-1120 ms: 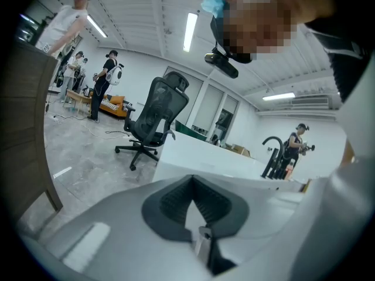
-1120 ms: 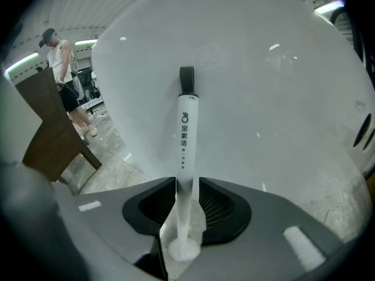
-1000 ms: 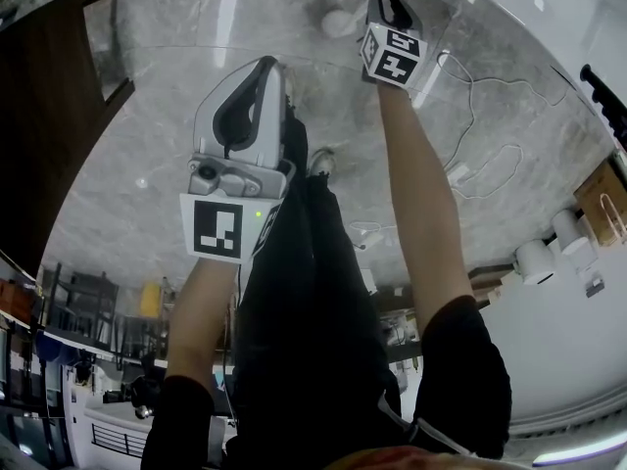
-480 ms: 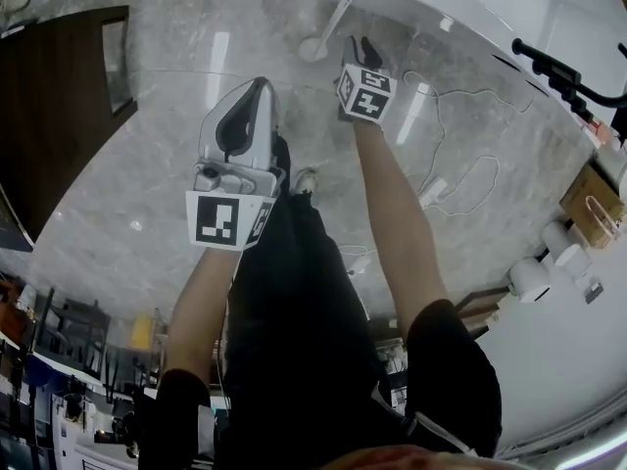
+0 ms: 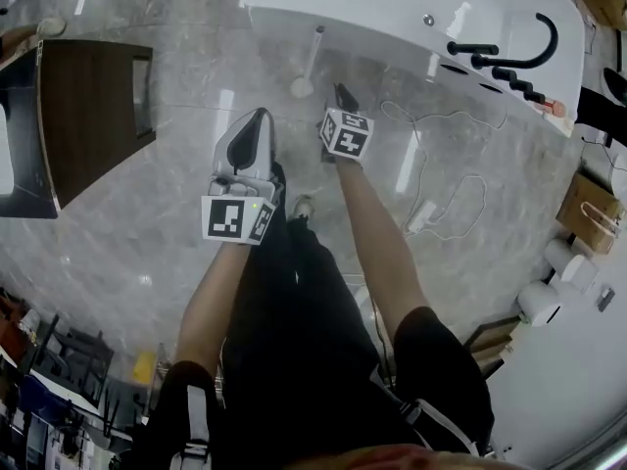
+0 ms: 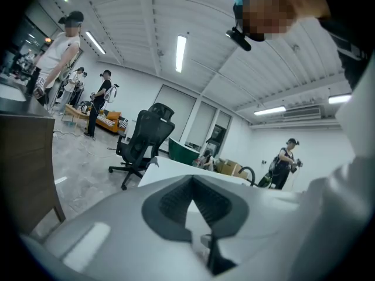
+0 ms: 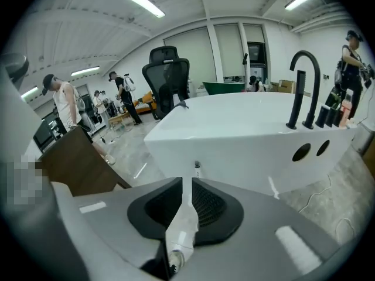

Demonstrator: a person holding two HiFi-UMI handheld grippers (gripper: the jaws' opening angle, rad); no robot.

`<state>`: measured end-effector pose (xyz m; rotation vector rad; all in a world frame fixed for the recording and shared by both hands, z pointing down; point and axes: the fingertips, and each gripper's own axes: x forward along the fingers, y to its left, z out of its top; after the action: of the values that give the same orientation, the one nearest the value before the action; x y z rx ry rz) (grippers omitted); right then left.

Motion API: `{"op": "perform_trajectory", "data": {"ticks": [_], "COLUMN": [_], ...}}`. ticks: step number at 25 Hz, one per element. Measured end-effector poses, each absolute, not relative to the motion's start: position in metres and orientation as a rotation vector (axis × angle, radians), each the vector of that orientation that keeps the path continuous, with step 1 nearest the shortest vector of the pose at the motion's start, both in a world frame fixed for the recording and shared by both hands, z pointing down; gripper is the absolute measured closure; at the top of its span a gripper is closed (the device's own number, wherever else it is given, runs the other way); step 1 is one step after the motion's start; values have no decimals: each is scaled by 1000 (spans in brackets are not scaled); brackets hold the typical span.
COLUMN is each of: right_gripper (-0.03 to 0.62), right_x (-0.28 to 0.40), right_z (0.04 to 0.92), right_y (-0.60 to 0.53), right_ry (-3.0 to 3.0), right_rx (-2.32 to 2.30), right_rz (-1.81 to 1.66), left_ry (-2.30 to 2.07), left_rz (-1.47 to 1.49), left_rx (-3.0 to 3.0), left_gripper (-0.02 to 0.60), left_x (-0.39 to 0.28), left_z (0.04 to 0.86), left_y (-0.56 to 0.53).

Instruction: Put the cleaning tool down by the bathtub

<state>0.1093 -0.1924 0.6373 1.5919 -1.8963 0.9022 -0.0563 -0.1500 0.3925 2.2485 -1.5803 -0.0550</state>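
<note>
The cleaning tool [image 5: 308, 63], a white long-handled brush, lies on the marble floor against the white bathtub [image 5: 392, 8]. My right gripper [image 5: 340, 92] hovers just to its right and does not touch it. Its jaws are closing, with a narrow gap and nothing between them. In the right gripper view [image 7: 186, 183] the handle's tip [image 7: 197, 168] shows beyond the jaws, in front of the bathtub [image 7: 234, 127]. My left gripper [image 5: 259, 117] hangs further back over the floor. Its tips meet in the left gripper view [image 6: 191, 180] and it is empty.
A black faucet [image 5: 509, 52] curves over the tub's right end. A dark wooden cabinet [image 5: 93, 116] stands at the left. A white cable [image 5: 441, 189] trails across the floor at the right, near boxes and rolls [image 5: 588, 209]. An office chair [image 7: 170, 75] and people stand beyond the tub.
The right gripper has drawn back from the tool, which stays on the floor by the tub. Both grippers now sit further from the tub, and more of the room shows.
</note>
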Motion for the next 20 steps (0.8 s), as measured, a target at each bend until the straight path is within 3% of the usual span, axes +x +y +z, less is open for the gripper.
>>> {"op": "perform_trajectory", "data": {"ticks": [20], "right_gripper": [594], "right_x": [163], "right_z": [382], "right_y": [-34], "right_ry": [-2131], "right_rx": [1721], "right_rz": [767], "left_ry": [-1623], "left_rz": [-132], "left_rx": [2353], "left_gripper": [573], "left_x": [2], "left_z": [233], "left_y": [4]}}
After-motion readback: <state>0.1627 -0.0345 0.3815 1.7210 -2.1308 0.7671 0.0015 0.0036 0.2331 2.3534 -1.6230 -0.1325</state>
